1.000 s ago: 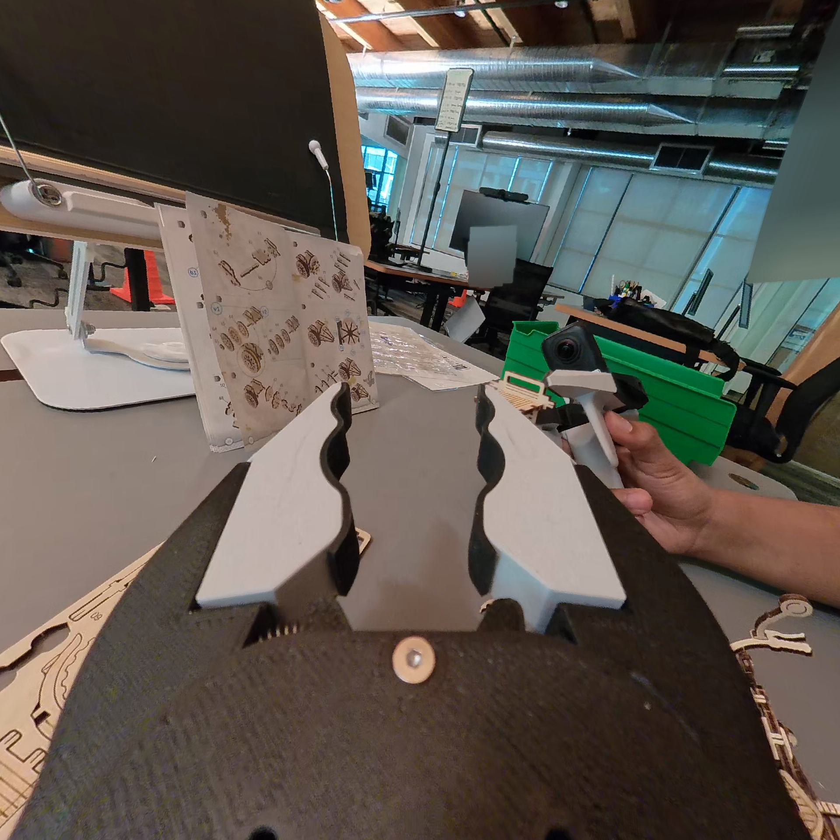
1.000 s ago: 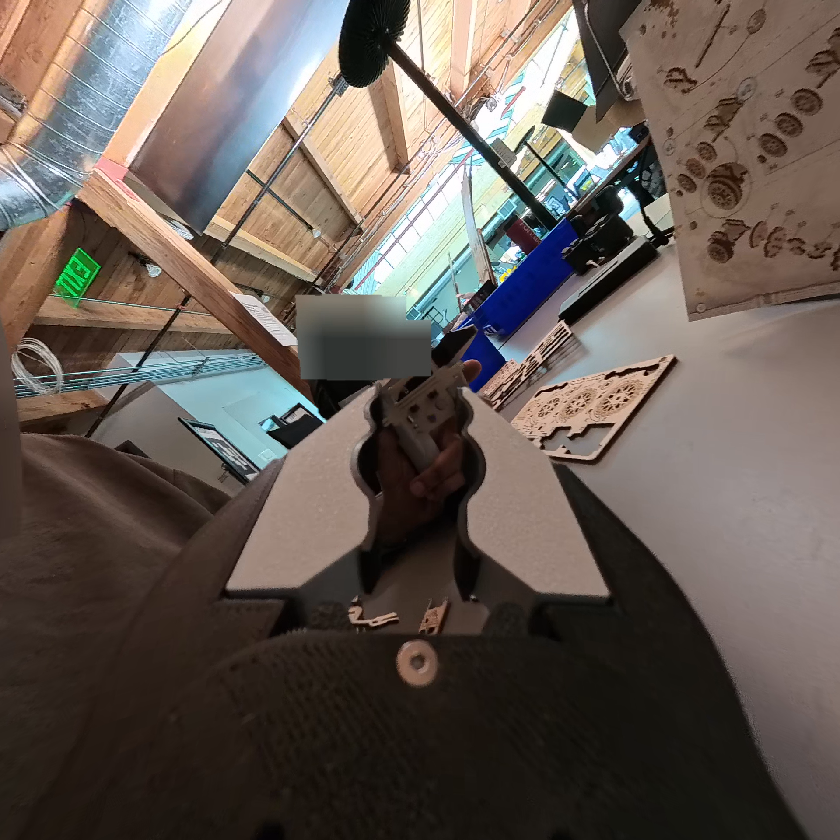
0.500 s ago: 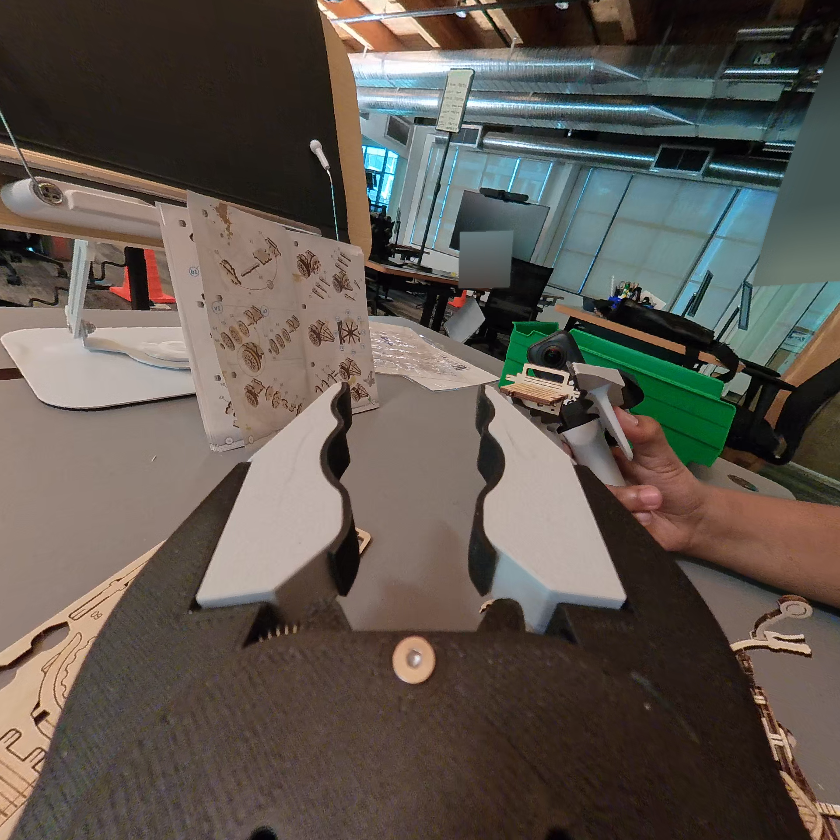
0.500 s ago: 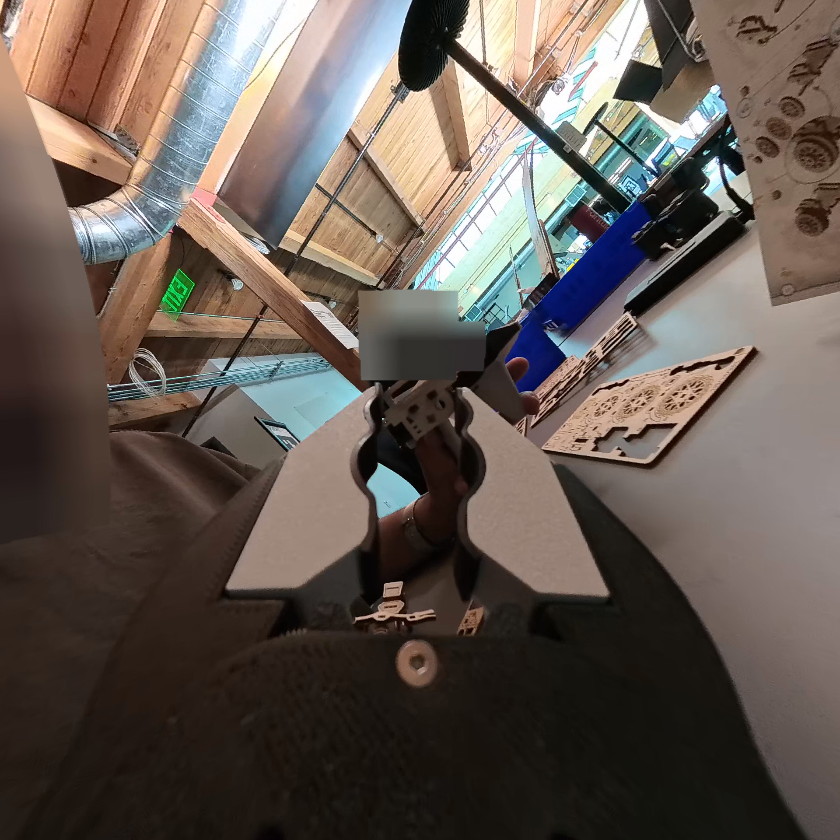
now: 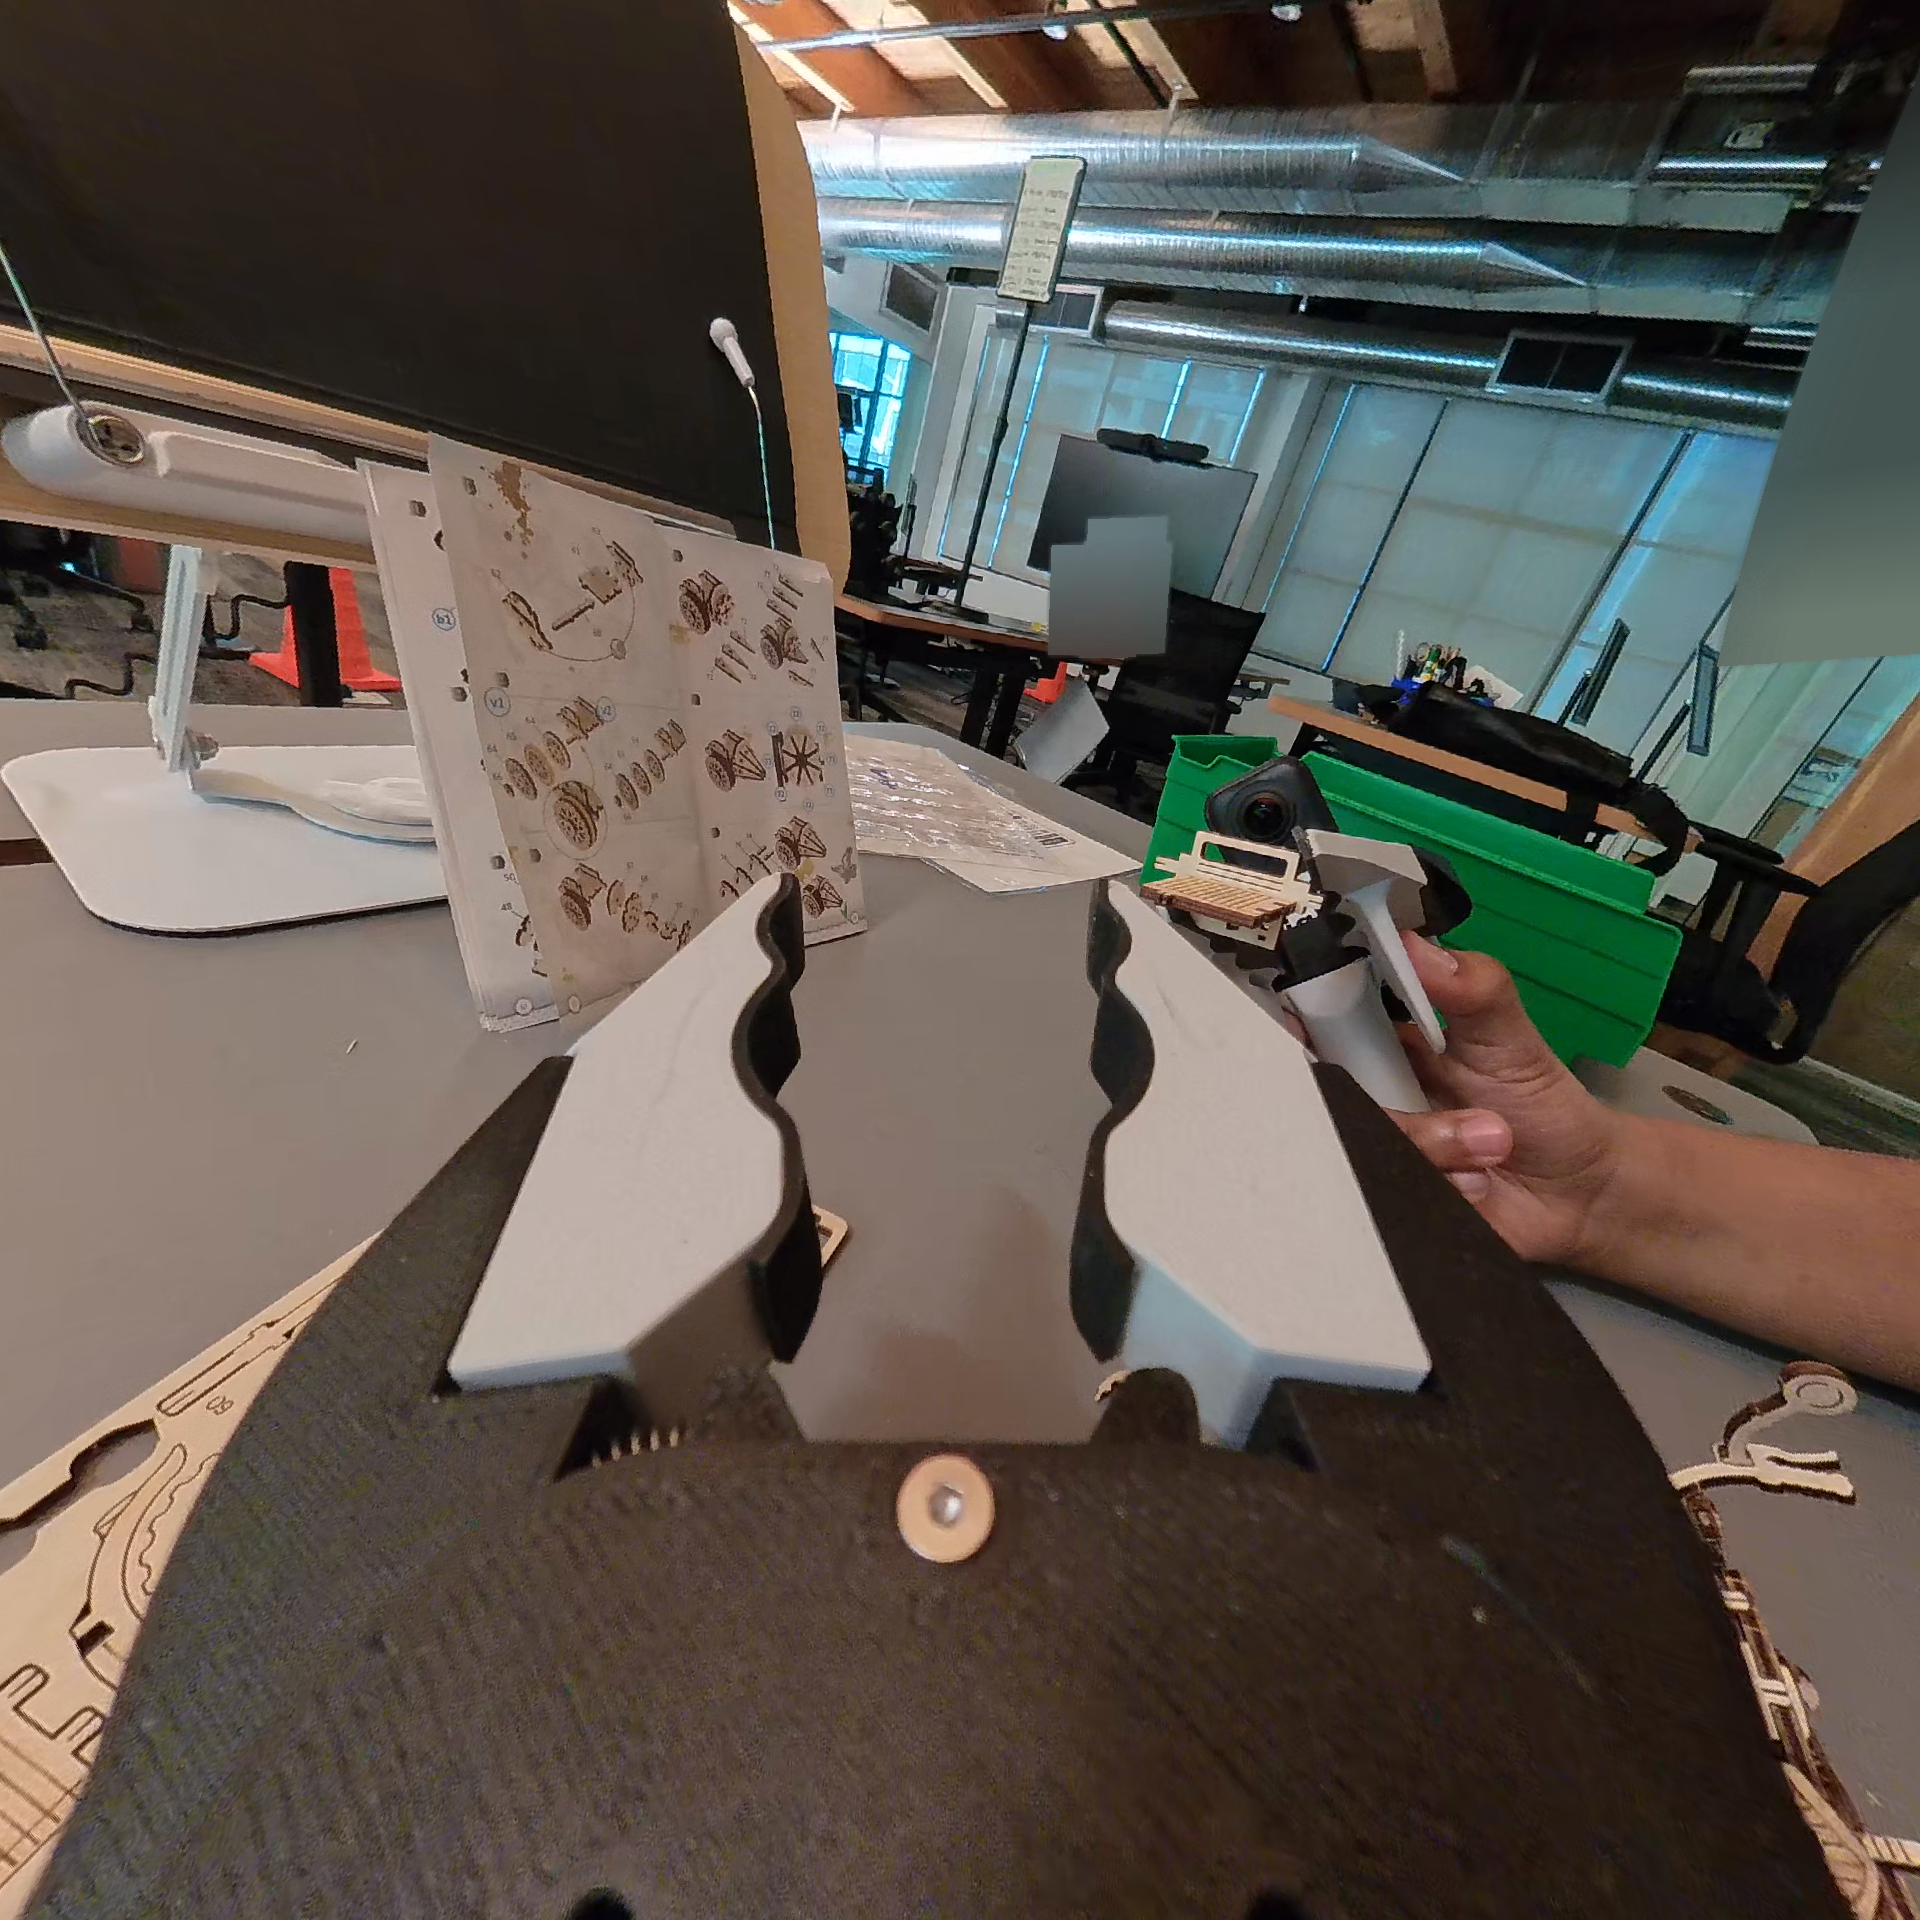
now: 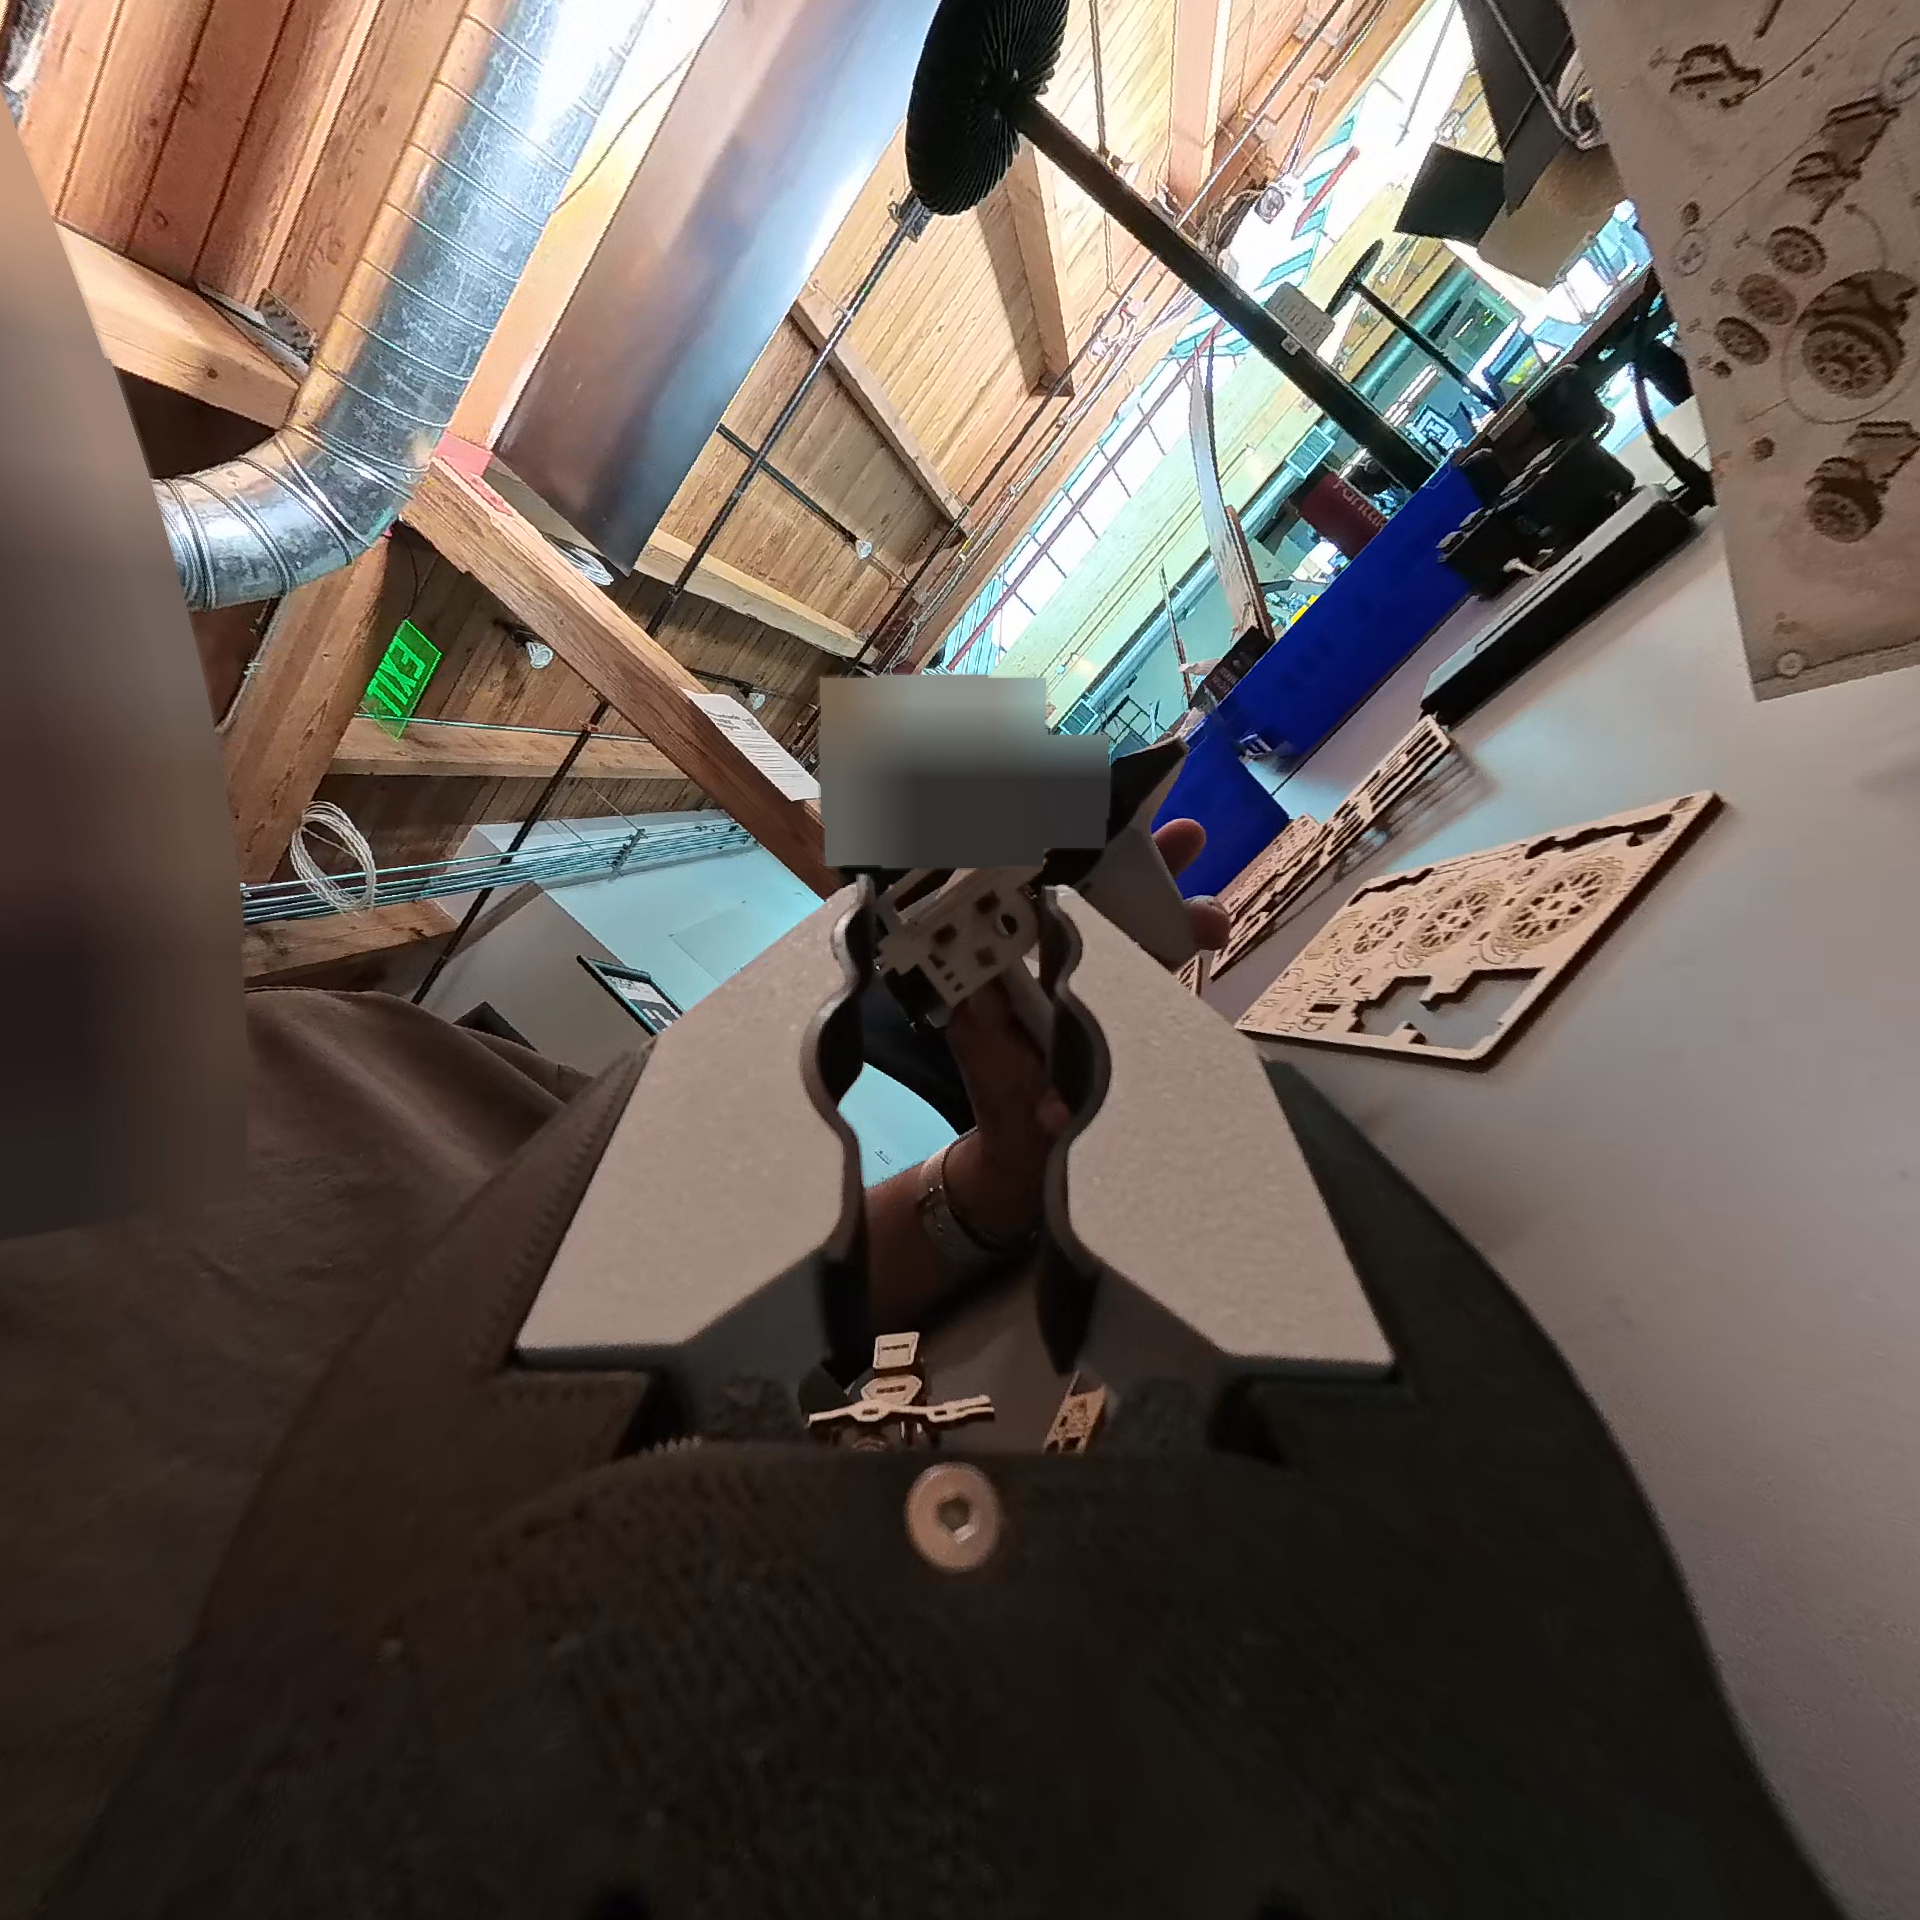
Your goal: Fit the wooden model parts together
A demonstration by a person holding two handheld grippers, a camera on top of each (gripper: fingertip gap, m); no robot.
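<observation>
Presently logged, one assembly in progress.

- Left claw (image 5: 940, 1039): fingers spread wide with nothing between them, held low over the grey table (image 5: 208, 1091).
- Right claw (image 6: 951, 935): pinching a small wooden sub-assembly (image 6: 956, 940) at the fingertips and lifted clear of the table. From the left wrist view the same piece shows as a slatted, bench-like part (image 5: 1226, 888) just beyond the left claw's right finger.
- Loose wooden parts (image 6: 899, 1403): a few small pieces on the table below the right claw; their shapes are too small to make out.
- Laser-cut part sheet (image 6: 1455, 935): on the table, several pieces already punched out.
- Instruction booklet (image 5: 634, 727): propped upright at the back of the table.
- Green bin (image 5: 1507, 904): far right.

Step in hand, as judged: one component held up, its mate not yet picked. Next move likely calls for the empty left claw to take the matching part, then for both to align tab with slot before pressing gently.
</observation>
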